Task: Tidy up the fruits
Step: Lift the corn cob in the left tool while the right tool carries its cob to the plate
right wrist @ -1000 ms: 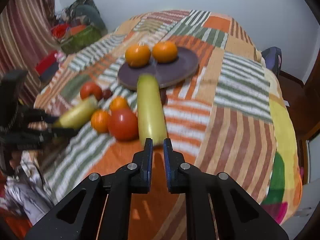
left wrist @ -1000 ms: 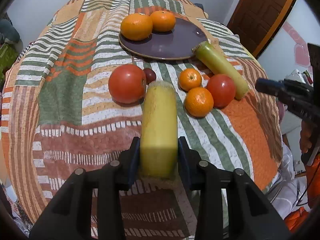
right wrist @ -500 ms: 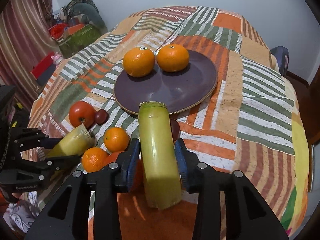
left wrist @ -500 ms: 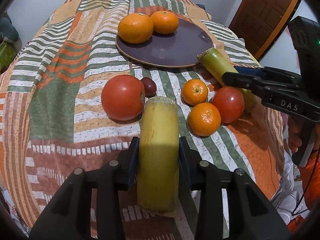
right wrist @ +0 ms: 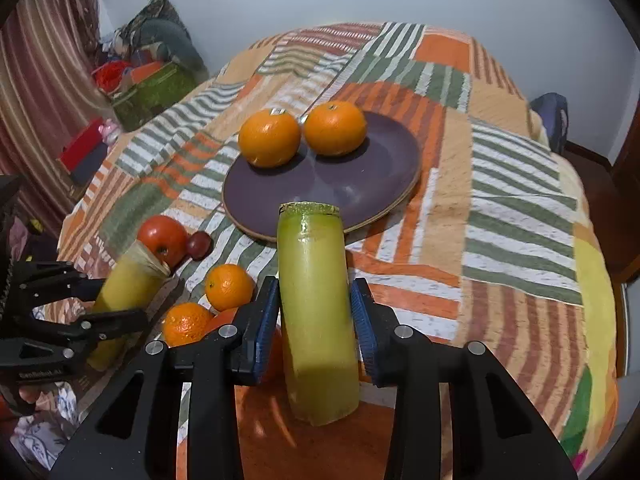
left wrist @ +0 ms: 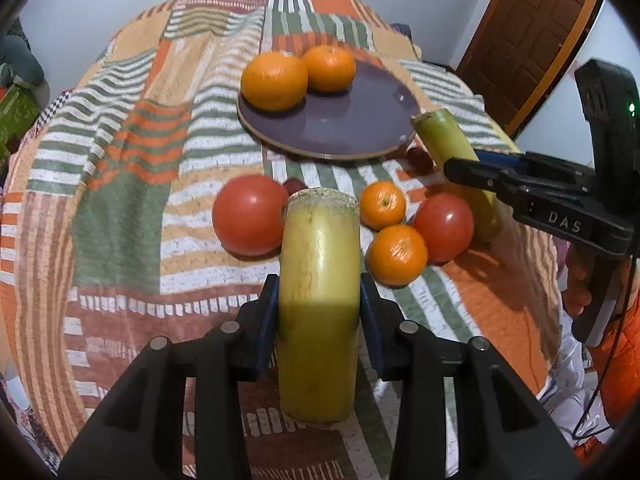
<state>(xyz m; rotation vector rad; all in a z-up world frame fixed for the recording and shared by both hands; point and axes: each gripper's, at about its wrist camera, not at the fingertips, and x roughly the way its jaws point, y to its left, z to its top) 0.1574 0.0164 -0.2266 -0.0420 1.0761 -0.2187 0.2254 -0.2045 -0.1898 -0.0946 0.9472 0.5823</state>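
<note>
In the left wrist view, the left gripper point(left wrist: 319, 312) pinches a yellow stalk piece point(left wrist: 318, 304) between its blue-padded fingers point(left wrist: 267, 322); the piece lies lengthwise along the fingers, its cut end pointing away toward the purple plate point(left wrist: 352, 128), its near end sticking out behind the pads. Beyond it on the striped quilt point(left wrist: 120, 200) lie a large tomato point(left wrist: 248, 214), a small dark fruit half hidden behind the stalk, two small tangerines point(left wrist: 396, 254) and a second tomato point(left wrist: 444, 226). Two oranges point(left wrist: 274, 80) sit on the plate's far side. At right the right gripper point(left wrist: 472, 168) comes in from the side around a greener stalk piece point(left wrist: 444, 136). In the right wrist view, the right gripper point(right wrist: 316, 320) has that green stalk piece point(right wrist: 316, 300) between its fingers point(right wrist: 364, 324), pads against its sides, the far cut end overlapping the plate's point(right wrist: 380, 184) near rim. At left, the left gripper point(right wrist: 104, 300) pinches its yellow piece point(right wrist: 124, 292) beside the tomato point(right wrist: 162, 238).
</note>
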